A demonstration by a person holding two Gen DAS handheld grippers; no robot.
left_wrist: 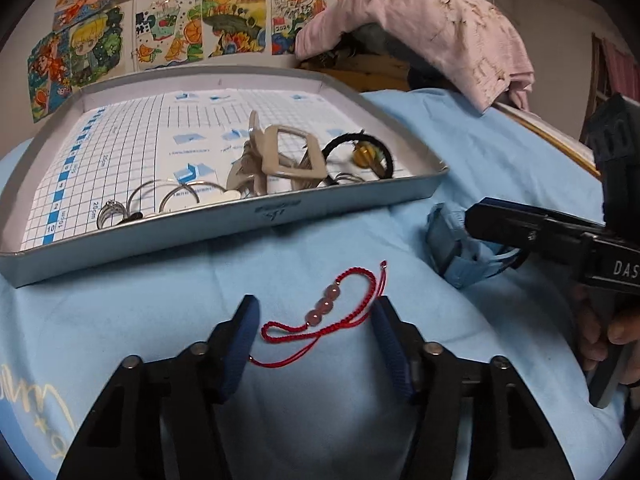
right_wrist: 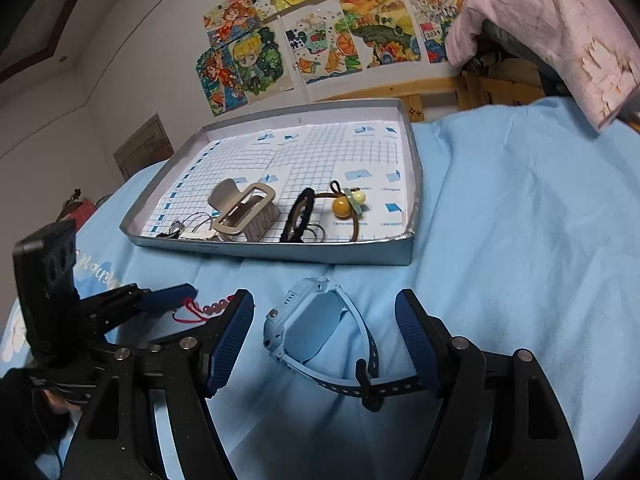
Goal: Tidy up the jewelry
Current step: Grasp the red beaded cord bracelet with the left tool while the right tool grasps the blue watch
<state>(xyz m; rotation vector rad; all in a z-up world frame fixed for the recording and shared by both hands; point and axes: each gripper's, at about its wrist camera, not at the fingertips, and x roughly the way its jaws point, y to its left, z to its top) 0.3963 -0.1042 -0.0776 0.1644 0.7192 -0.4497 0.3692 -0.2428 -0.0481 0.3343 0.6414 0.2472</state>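
Both grippers are down low over the light blue bedsheet (left_wrist: 500, 152), and each one has a piece of jewelry lined up between its fingers.

The left gripper (left_wrist: 314, 312) straddles the red cord bracelet (left_wrist: 320, 312). The bracelet lies flat on the sheet with its three pink beads in the middle of the gap. The right pad looks to be at the cord's edge; the left pad stands clear of it. So the jaws are part-way apart, nothing squeezed, bracelet not gripped.

Over to the right gripper (right_wrist: 324, 312). It brackets the pale blue watch (right_wrist: 308, 320), which lies on its side on the sheet with the strap looping toward the right finger. The strap runs right up to that pad near its base; whether it touches there, I cannot tell. The left pad is clear of the watch case. Jaws apart, no firm hold visible.

From the left wrist view the right gripper comes in from the right edge, a hand (left_wrist: 608, 332) wrapped on its handle, its finger beside the watch.

On the far side sits the shallow grey tray (left_wrist: 224, 226), lined with grid paper. Inside, along its near wall: a beige hair claw (left_wrist: 280, 156), a black hair tie (left_wrist: 360, 156) with yellow beads, and thin silver rings (left_wrist: 172, 196) at the left end.

A pink cloth (left_wrist: 440, 32) hangs far right, and colourful drawings (left_wrist: 160, 28) cover the far wall.
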